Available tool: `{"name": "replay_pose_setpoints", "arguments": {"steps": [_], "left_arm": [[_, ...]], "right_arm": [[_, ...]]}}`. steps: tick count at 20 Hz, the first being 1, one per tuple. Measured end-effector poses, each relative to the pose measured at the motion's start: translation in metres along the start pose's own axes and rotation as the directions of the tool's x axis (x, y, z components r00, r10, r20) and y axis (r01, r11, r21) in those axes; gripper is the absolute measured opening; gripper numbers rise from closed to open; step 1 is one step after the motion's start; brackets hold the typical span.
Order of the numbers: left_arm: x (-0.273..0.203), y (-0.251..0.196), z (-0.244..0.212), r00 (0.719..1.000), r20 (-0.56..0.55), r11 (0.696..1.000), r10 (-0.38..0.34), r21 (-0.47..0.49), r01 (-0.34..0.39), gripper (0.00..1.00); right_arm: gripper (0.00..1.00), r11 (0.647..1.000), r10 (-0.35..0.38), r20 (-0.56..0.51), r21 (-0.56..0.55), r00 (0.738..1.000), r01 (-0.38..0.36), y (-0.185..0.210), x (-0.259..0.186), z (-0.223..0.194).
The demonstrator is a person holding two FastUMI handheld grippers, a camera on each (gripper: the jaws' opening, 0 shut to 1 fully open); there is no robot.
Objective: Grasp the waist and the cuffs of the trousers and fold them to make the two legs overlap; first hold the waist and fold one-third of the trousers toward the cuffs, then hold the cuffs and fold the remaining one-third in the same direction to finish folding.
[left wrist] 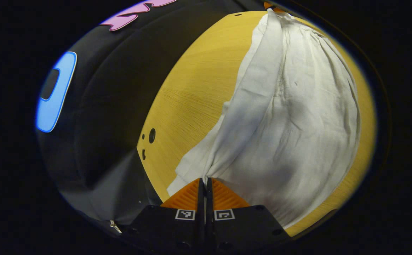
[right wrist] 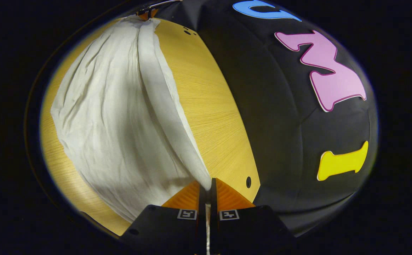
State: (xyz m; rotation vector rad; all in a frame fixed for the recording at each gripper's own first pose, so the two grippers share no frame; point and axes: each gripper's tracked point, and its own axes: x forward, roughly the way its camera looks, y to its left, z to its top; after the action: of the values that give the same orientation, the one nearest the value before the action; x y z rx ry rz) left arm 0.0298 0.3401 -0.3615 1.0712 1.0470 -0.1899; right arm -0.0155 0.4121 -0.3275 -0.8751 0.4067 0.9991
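You have the trousers (left wrist: 291,117) pinched at both ends of one long edge. Your left gripper (left wrist: 204,182) has its fingers pressed together on a gather of white cloth, and in the right gripper view your right gripper (right wrist: 209,184) is clamped the same way on the opposite end. Which end is the waist and which the cuffs, you cannot tell from here.

The hold makes sense for the lengthwise fold: with each end nipped, the edge between them rises as a taut ridge, while the rest of the cloth spreads out flat on the table (left wrist: 195,95). That lifted edge looks ready to be carried across so one leg lies over the other; the thirds are not yet begun.

For room, the trousers take up most of one side of the table. A wide bare strip of wood lies beside the raised edge, toward the wall (right wrist: 280,117). The table's far edge sits near the wall there, with a few small holes (left wrist: 149,140) in the top near your left gripper, clear of the cloth. On the other side the cloth reaches near the table's edge, so mind that it does not slide off as you carry the fold over.
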Motion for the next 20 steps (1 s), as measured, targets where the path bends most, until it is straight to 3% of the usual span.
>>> {"name": "replay_pose_setpoints", "arguments": {"steps": [3,7,12,13,14,15,16,18,20], "left_arm": [[0.009,-0.007,-0.002,1.000,-0.017,1.000,-0.023,0.004,0.023,0.05],[0.011,-0.005,-0.003,0.999,-0.032,0.999,-0.001,0.035,0.003,0.07],[0.011,0.001,0.000,0.997,-0.036,0.987,0.075,0.144,-0.069,0.24],[0.012,0.003,0.001,0.995,-0.031,0.982,0.095,0.167,-0.089,0.32],[0.010,0.005,0.002,0.993,-0.024,0.977,0.116,0.181,-0.110,0.37],[0.010,0.007,0.001,0.991,-0.020,0.974,0.132,0.187,-0.126,0.45],[0.008,0.010,0.003,0.988,-0.015,0.971,0.154,0.190,-0.148,0.49],[0.004,0.024,0.007,0.979,-0.001,0.957,0.206,0.209,-0.201,0.65],[0.000,0.028,0.007,0.976,0.002,0.953,0.218,0.216,-0.214,0.97]], "right_arm": [[0.09,1.000,0.023,-0.018,0.005,1.000,-0.023,0.008,0.014,-0.006],[0.16,0.997,0.077,-0.073,-0.003,0.994,-0.077,0.030,0.027,-0.020],[0.27,0.999,0.011,-0.077,-0.031,0.997,-0.014,0.025,0.027,-0.019],[0.33,0.999,-0.011,-0.072,-0.035,0.997,0.008,0.019,0.026,-0.018],[0.50,0.999,-0.029,-0.073,-0.035,0.997,0.027,0.013,0.024,-0.019],[0.51,0.999,-0.044,-0.074,-0.030,0.996,0.042,0.009,0.025,-0.019],[0.73,0.998,-0.058,-0.077,-0.021,0.995,0.056,0.005,0.024,-0.020],[0.90,0.996,-0.086,-0.080,-0.006,0.993,0.086,-0.002,0.019,-0.019],[0.95,0.993,-0.117,-0.082,-0.001,0.990,0.118,-0.008,0.009,-0.020]]}}
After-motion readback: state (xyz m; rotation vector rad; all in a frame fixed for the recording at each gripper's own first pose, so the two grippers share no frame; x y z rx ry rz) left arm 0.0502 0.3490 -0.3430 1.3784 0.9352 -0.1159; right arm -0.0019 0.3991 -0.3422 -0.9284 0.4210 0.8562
